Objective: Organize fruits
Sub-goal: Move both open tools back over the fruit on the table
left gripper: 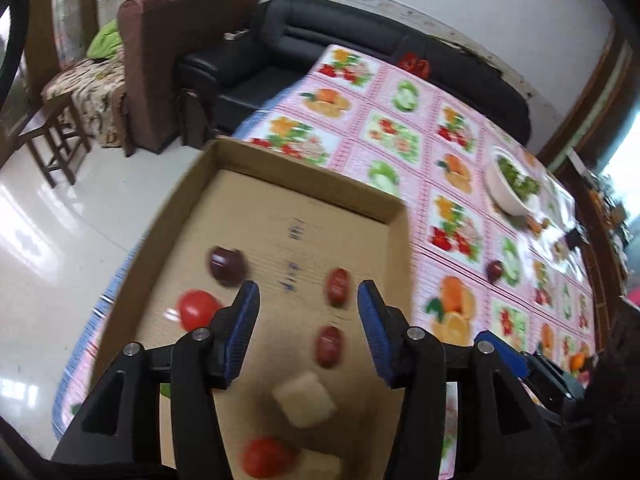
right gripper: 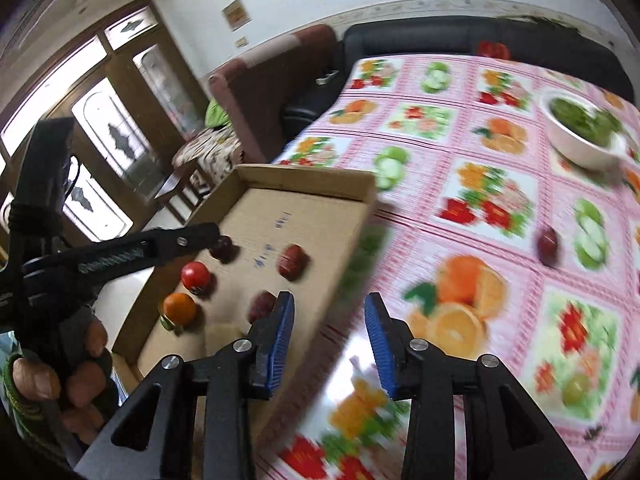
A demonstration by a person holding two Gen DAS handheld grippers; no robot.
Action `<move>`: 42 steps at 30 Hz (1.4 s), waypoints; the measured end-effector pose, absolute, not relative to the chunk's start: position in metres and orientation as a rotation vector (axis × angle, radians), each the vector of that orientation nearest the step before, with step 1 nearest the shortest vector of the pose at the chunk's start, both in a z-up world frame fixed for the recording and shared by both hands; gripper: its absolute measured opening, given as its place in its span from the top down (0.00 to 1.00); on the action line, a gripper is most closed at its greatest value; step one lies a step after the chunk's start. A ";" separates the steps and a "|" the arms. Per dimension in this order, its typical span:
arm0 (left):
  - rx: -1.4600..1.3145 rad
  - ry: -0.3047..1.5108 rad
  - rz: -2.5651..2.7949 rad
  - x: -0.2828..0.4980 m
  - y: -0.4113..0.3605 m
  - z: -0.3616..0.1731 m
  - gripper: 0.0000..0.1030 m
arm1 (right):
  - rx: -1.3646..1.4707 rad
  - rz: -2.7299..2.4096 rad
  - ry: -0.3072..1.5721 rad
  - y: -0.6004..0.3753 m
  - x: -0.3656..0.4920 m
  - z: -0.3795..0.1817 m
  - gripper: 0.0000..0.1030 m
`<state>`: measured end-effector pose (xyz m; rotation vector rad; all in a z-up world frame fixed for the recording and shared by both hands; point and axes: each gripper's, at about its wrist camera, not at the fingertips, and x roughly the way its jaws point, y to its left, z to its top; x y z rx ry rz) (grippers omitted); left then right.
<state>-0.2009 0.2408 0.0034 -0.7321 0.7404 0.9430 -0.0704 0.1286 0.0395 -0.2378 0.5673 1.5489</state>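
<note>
Left wrist view: the left claw (left gripper: 308, 300) hangs over a shallow cardboard tray (left gripper: 280, 200), its blue-padded jaws standing apart with nothing between them. On the tray floor lie a dark purple fruit (left gripper: 226, 264), a red tomato (left gripper: 197, 310) just beside it, two red oval fruits (left gripper: 338, 286) (left gripper: 329, 346) one below the other, a pale cube (left gripper: 304, 400) nearer the camera, and a second red fruit (left gripper: 266, 458) at the lower edge. The tray sits at the near corner of a desk covered by a pink fruit-print cloth (left gripper: 400, 132).

Right wrist view: the right claw (right gripper: 330, 330) stands part open and empty, poised over the tray's right wall (right gripper: 336, 280) and the cloth beside it. An orange fruit (right gripper: 180, 308) shows at the tray's near left, next to the tomato. A person's hand (right gripper: 60, 368) grips the handle of the left claw at the far left of this view.

Outside the tray, a single dark red fruit (right gripper: 547, 242) rests on the cloth, well apart from both claws. A white bowl (right gripper: 580, 148) holding something green stands farther back on the desk. A black sofa (left gripper: 360, 36) lies behind the desk. Both views are motion-blurred.
</note>
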 end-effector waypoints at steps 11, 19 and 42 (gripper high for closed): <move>-0.721 0.771 0.805 -0.157 0.186 0.003 0.52 | -0.102 1.387 0.653 0.046 0.005 0.004 0.62; -0.689 0.803 0.746 -0.127 0.159 0.003 0.52 | -0.039 1.301 0.676 -0.002 0.042 -0.012 0.60; -0.636 0.871 0.680 -0.045 0.163 -0.009 0.52 | -0.111 1.272 0.681 0.040 0.061 -0.022 0.60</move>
